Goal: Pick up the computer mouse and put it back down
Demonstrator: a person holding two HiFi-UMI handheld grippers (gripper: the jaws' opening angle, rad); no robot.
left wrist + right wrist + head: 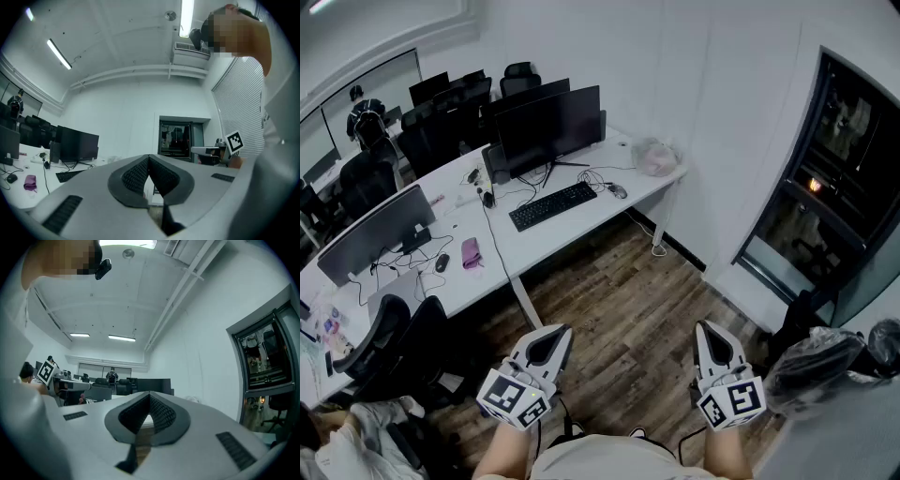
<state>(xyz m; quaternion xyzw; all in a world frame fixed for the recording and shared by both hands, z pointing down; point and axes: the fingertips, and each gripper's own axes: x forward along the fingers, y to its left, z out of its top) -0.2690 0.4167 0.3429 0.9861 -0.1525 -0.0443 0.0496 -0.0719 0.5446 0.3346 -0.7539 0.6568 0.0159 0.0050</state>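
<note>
Closest to the camera, at the bottom of the head view, the person holds both grippers side by side above the floor, both pointing forward and level. On the left gripper (555, 336) the two jaws are pressed together at their tips, and its own view (149, 157) shows the dark ribbed pads meeting in one line with nothing between them. On the right gripper (710, 332) it is the same: the jaws are fully together and hold nothing, as its own view (149, 395) confirms. Each gripper carries its marker cube near the person's wrist.

Under and ahead of the grippers lies a wooden floor (619, 309). At the left side, near the person, stands a black office chair (382, 342).

Further ahead is a long white desk (581, 225). On it lies a black keyboard (553, 205), and the computer mouse (620, 191) rests just to the right of the keyboard, with its cable running back toward the monitor. The mouse is well apart from both grippers. Behind the keyboard stands a large dark monitor (551, 125). Near the right end of the desk there is a crumpled clear plastic bag (656, 156).

On the neighbouring desk at the left lie a small pink object (472, 253) and a second mouse (442, 263). At the far right is a dark glass door (848, 178).
</note>
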